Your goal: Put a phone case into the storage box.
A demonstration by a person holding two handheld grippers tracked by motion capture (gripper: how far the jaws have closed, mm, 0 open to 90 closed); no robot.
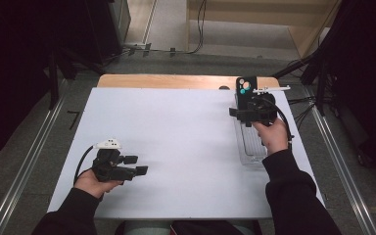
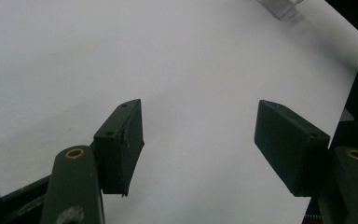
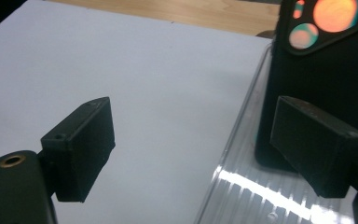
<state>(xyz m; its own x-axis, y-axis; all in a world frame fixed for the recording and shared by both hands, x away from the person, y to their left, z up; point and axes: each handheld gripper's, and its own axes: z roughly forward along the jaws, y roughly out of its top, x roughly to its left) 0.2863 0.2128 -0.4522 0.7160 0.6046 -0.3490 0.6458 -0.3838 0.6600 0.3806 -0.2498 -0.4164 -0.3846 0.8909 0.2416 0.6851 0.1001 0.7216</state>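
Black phone case (image 3: 321, 88), standing upright at the far end of a clear plastic tray (image 3: 242, 186) near the right edge of the white surface (image 1: 176, 137), is what I'm going after. My right tool (image 1: 251, 113) is just beside it with its jaws apart and nothing pinched yet; in the right gripper view one pad sits in front of the case's lower part and the other hangs out over bare surface, so the case isn't between them. My left tool (image 1: 127, 166) is well away near the front left, jaws spread wide with nothing in them, just parked over the surface. What worries me: if I close from this spot I'll only clip the case's edge and tip it over in the tray, or shove it against the tray wall. The tray looks light and slick, so a sideways nudge could slide the whole thing toward the surface's edge. And the case is thin and smooth, so a grip low on one corner could let it swivel or slip out when lifted. No brand, label or writing I can read anywhere, just the camera cutout on the case showing orange and teal circles.
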